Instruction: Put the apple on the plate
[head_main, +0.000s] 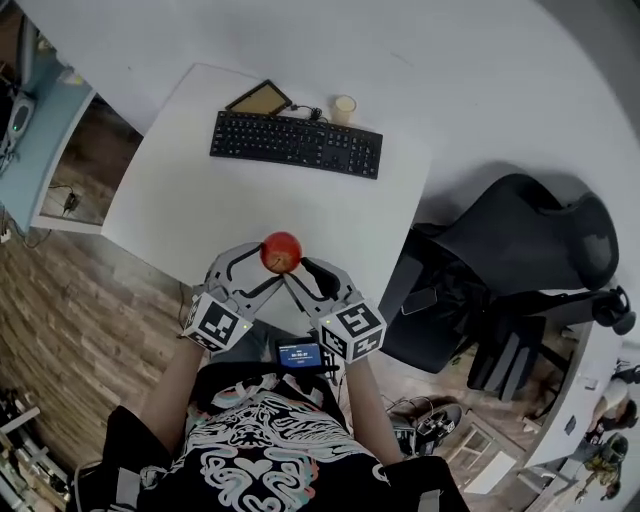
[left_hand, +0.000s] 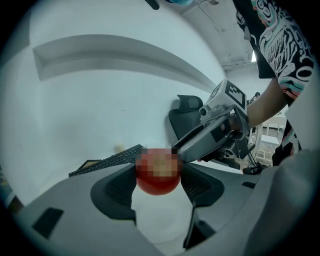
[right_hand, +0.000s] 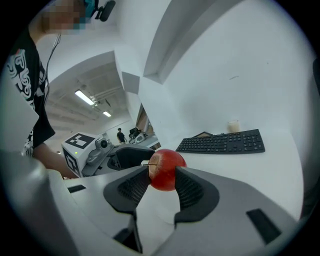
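Note:
A red apple (head_main: 281, 252) hangs above the near edge of the white table (head_main: 180, 190), clamped from both sides. My left gripper (head_main: 259, 272) comes in from the left and is shut on it. My right gripper (head_main: 303, 270) comes in from the right and is shut on it too. In the left gripper view the apple (left_hand: 157, 186) sits between the dark pads (left_hand: 121, 189), with the right gripper's finger (left_hand: 210, 140) against it. The right gripper view shows the apple (right_hand: 165, 169) pinched between its pads (right_hand: 188, 188). A faint round white outline (left_hand: 159, 222), perhaps the plate, lies on the table below.
A black keyboard (head_main: 295, 143) lies at the table's far side, with a brown-framed tablet (head_main: 260, 98) and a small pale cup (head_main: 344, 108) behind it. A black office chair (head_main: 520, 240) stands to the right of the table. Wooden floor shows at the left.

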